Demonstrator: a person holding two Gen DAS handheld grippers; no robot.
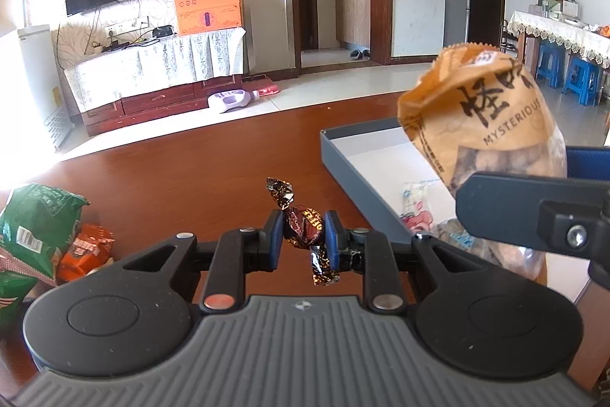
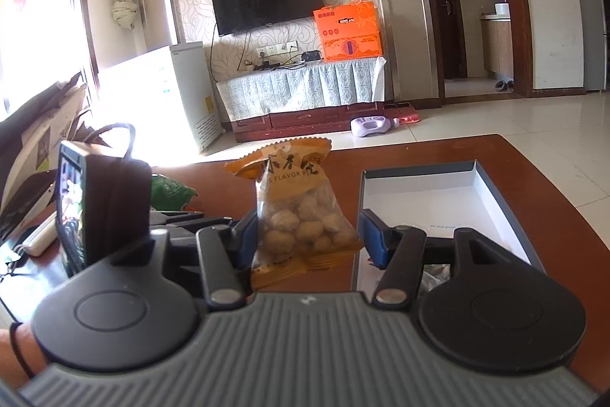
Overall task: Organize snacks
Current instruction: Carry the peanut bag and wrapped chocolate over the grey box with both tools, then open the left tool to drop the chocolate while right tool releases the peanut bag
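Observation:
My left gripper point(image 1: 304, 235) is shut on a small brown foil-wrapped candy point(image 1: 303, 229), held above the brown table point(image 1: 190, 170). My right gripper point(image 2: 309, 237) is shut on an orange bag of round snacks point(image 2: 305, 216). In the left wrist view that orange bag point(image 1: 484, 124) hangs over the grey-blue box point(image 1: 343, 159), with a dark finger point(image 1: 507, 208) of the right gripper across it. The box point(image 2: 419, 197) has a white inside and lies just right of the held bag. A few wrapped snacks point(image 1: 415, 208) lie in its near end.
A green snack bag point(image 1: 34, 227) and a small orange packet point(image 1: 89, 250) lie on the table at the left. The green bag point(image 2: 171, 191) shows behind a black housing with a screen point(image 2: 103, 208). Beyond the table's far edge is tiled floor and a TV cabinet point(image 2: 305, 94).

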